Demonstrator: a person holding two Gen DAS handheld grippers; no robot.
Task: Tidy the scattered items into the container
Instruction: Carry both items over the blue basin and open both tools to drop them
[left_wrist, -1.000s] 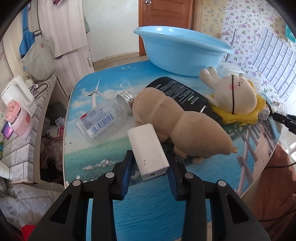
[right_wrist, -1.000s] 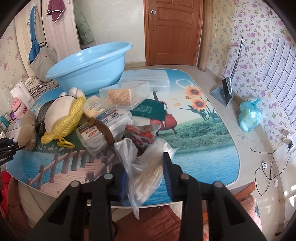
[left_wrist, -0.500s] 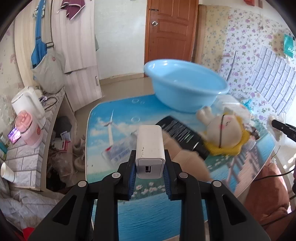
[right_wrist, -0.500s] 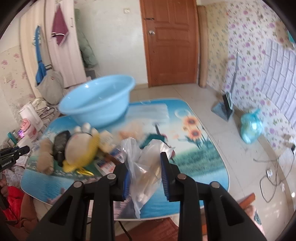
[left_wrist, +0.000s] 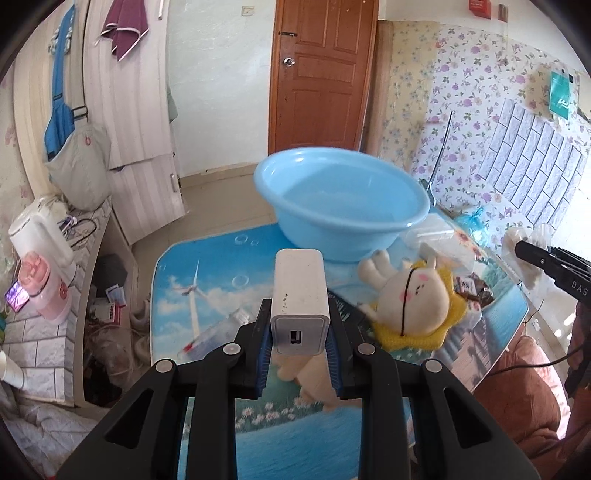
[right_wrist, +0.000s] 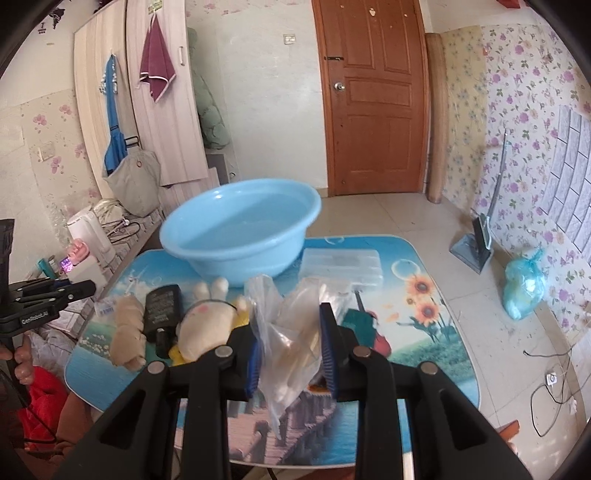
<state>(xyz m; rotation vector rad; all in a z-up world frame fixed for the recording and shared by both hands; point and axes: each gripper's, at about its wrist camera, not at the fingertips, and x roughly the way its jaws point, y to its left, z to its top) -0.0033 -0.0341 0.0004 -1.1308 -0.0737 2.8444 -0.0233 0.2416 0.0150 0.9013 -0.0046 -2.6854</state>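
Left tongs (left_wrist: 300, 339) are clamped on a white charger (left_wrist: 300, 299), held above the bench (left_wrist: 207, 266) with the blue basin (left_wrist: 343, 206) beyond it. Right tongs (right_wrist: 290, 350) are clamped on a clear bag (right_wrist: 291, 347), also lifted off the bench. A plush rabbit (right_wrist: 207, 325), a tan plush (right_wrist: 127, 332) and a black bottle (right_wrist: 162, 310) lie near the basin.

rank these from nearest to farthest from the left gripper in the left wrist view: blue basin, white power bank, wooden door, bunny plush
1. white power bank: clamped in the left gripper.
2. bunny plush: on the table, just ahead to the right.
3. blue basin: at the table's far end, beyond the plush.
4. wooden door: in the back wall, past the table.
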